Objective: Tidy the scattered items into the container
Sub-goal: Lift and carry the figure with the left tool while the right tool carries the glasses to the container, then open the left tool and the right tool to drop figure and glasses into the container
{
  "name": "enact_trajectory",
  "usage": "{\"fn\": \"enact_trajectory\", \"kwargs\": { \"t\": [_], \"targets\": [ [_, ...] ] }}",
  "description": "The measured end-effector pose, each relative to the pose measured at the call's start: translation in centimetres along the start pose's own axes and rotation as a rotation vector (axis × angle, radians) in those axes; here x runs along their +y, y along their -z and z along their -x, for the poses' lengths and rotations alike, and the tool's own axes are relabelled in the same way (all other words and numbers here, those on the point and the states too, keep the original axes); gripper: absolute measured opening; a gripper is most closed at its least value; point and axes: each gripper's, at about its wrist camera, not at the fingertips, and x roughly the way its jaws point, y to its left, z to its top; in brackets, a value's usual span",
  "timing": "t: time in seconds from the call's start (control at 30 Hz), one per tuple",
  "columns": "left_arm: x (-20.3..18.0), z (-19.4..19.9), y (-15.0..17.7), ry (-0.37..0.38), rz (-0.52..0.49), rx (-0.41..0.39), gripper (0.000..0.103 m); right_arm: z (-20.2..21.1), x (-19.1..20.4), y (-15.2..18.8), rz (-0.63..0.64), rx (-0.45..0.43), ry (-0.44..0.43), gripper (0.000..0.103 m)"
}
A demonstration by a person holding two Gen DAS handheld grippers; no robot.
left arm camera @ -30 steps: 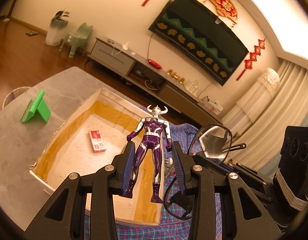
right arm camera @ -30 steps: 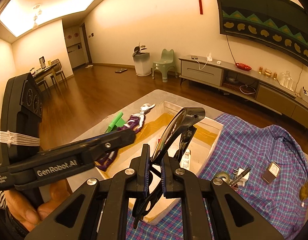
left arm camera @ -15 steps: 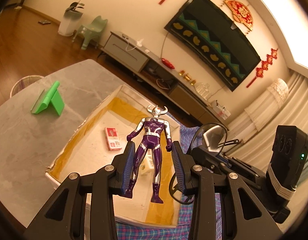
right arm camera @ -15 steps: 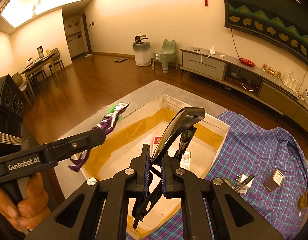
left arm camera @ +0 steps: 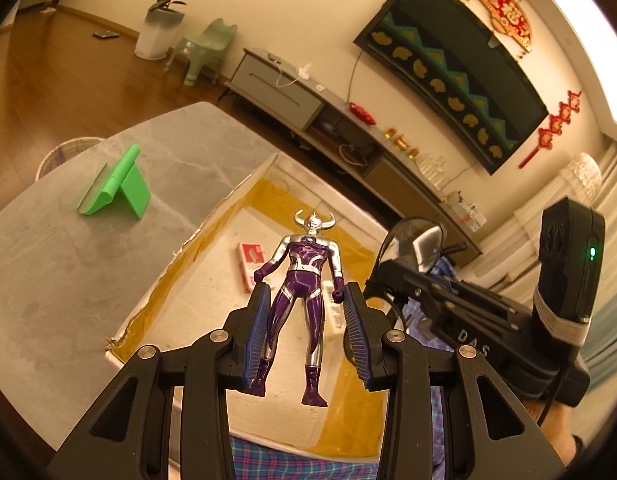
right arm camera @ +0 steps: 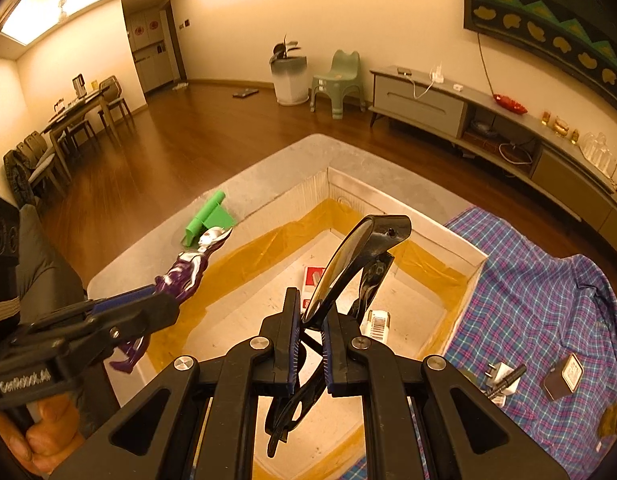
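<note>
My left gripper [left arm camera: 304,316] is shut on the legs of a purple and silver horned toy figure [left arm camera: 302,276] and holds it above the white open box [left arm camera: 156,308]; the figure [right arm camera: 186,270] and the left gripper [right arm camera: 144,308] also show in the right wrist view. My right gripper [right arm camera: 310,320] is shut on black sunglasses [right arm camera: 360,256] and holds them above the box [right arm camera: 472,256]. The sunglasses [left arm camera: 420,244] show in the left wrist view too. A red and white packet [left arm camera: 250,260] lies in the box.
A green stand [left arm camera: 116,188] sits on the grey table [left arm camera: 48,248] left of the box. A plaid shirt [right arm camera: 528,288] lies right of the box with a plug [right arm camera: 498,372], a pen [right arm camera: 508,380] and a small dark box [right arm camera: 564,372] on it. A small white barcoded item [right arm camera: 378,322] lies in the box.
Both grippers have moved further over the box with their items still held. The left gripper and figure have shifted left, away from the right gripper.
</note>
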Motion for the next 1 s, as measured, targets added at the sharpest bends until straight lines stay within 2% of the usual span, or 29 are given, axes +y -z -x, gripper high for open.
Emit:
{"fn": "enact_trajectory", "kwargs": {
  "t": [0.47,0.7,1.0],
  "targets": [
    [0.1,-2.6,0.2,-0.140,-0.062,0.046,0.038,-6.0,0.0,-1.6,0.107,0.147,0.038,0.011],
    [-0.2,-3.9,0.3,-0.211,-0.114,0.073,0.038,-9.4,-1.2,-2.2,0.101,0.231,0.044,0.011],
    [-0.2,-5.2,0.6,-0.248,-0.134,0.123,0.041,-12.5,-2.1,-3.3,0.065,0.293,0.050,0.013]
  ]
}}
